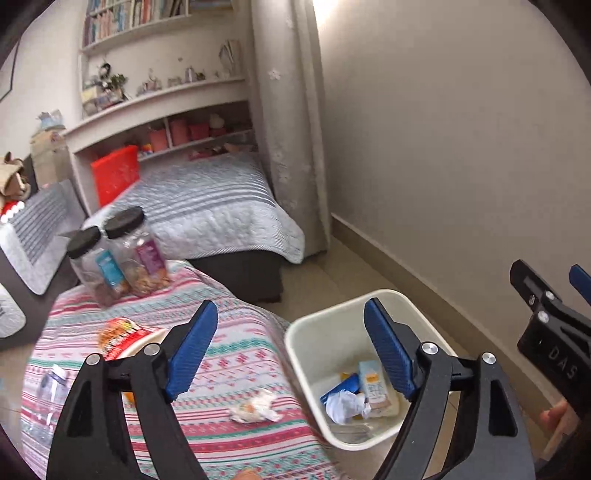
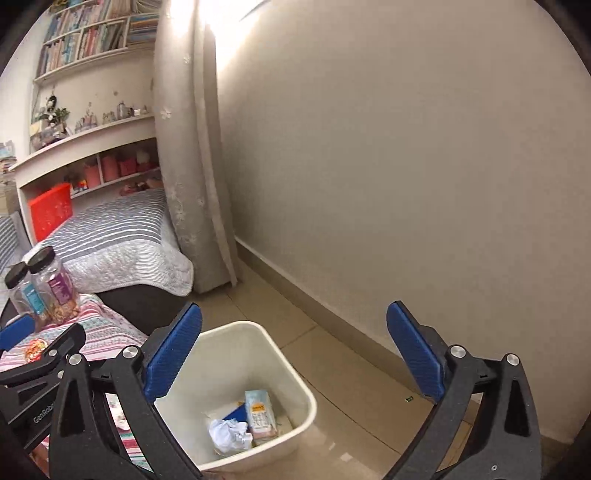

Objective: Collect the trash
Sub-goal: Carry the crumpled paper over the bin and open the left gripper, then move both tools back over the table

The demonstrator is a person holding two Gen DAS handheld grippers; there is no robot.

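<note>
Both claws gape wide and empty: left gripper near the bin, right gripper over it. Risk: snagging the patterned cloth while grabbing the crumpled wrapper.

Water bottle: cut off behind gripper arm, blurred.
Bin: near corner hidden.
Book spines: unreadable.

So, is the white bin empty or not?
Not empty: the white bin holds a crumpled paper and a small carton.
</note>
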